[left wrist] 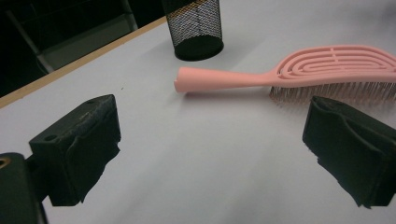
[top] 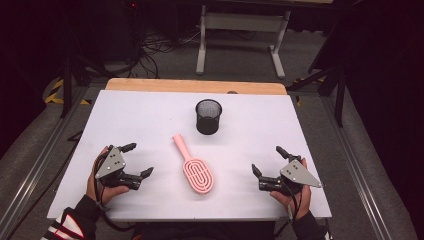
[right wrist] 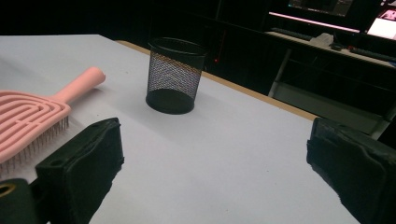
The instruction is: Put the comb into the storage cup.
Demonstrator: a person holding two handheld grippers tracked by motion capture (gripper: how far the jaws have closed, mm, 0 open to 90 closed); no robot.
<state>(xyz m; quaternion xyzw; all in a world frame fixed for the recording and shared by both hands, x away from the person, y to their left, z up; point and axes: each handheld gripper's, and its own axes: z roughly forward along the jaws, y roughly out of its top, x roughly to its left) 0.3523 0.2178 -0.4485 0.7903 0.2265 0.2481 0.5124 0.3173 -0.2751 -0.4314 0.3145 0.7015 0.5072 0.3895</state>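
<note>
A: Hairbrush (top: 194,167) position? Flat on table (top: 150,110), bristles down, just short of mesh cup (top: 208,116), handle toward cup.

B: Grippers? Left gripper (top: 139,160) nearer, right gripper (top: 268,160) opposite; both spread wide, empty.
</note>
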